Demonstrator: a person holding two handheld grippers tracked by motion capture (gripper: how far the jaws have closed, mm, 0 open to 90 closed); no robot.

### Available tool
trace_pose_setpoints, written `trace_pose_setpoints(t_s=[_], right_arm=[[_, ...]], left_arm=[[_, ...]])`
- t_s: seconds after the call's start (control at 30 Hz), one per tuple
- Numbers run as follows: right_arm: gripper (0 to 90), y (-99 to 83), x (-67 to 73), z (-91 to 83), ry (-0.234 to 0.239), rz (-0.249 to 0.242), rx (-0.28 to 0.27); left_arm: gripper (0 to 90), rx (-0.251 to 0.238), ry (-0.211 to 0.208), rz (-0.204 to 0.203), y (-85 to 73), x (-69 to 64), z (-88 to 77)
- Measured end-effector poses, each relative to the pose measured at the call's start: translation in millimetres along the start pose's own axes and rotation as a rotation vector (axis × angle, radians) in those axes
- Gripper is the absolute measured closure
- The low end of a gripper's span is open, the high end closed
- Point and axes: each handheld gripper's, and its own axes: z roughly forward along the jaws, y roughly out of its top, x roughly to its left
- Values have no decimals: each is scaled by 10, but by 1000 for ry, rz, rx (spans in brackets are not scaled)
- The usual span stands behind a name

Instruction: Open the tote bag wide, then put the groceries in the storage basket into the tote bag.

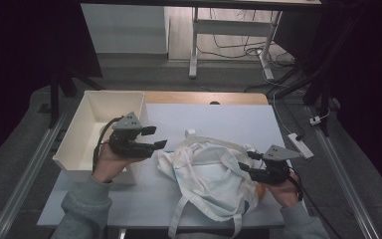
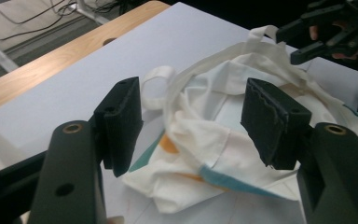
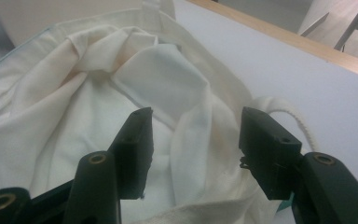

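High view: a crumpled cream tote bag lies on the pale surface, its long axis running from the far edge toward the person, two straps trailing over the near edge and a small loop pointing away. The left hand-held gripper hovers just left of the bag, jaws spread with nothing between them, in front of a white bin standing at the surface's left end; what the bin holds cannot be made out. The right hand-held gripper sits at the bag's right edge over the cloth. A white power strip lies off the surface's right side, on the floor, clear of both hands.

Left gripper view: the jaws stand wide apart above the bag, touching no cloth; teal and orange print shows on the folds below. The right hand-held gripper appears at top right, beyond a strap.

Right gripper view: the jaws are spread, a fold of the bag lying between them without being pinched; a corded loop curls beside the right jaw.
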Motion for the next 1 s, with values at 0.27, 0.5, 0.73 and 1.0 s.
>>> trace_pose_setpoints(t_s=[0.27,0.5,0.73,1.0], right_arm=[[443,4,16,11,-4,-13,10],[443,1,17,12,-8,-16,13],[442,-7,17,25,-12,-20,21],[437,-21,15,42,-13,-19,34]], left_arm=[[367,-6,46,-52,-74,188,-127],[362,3,69,-84,-141,305,-190],[361,13,108,-118,-213,456,-261],[357,38,166,-162,-321,649,-351]])
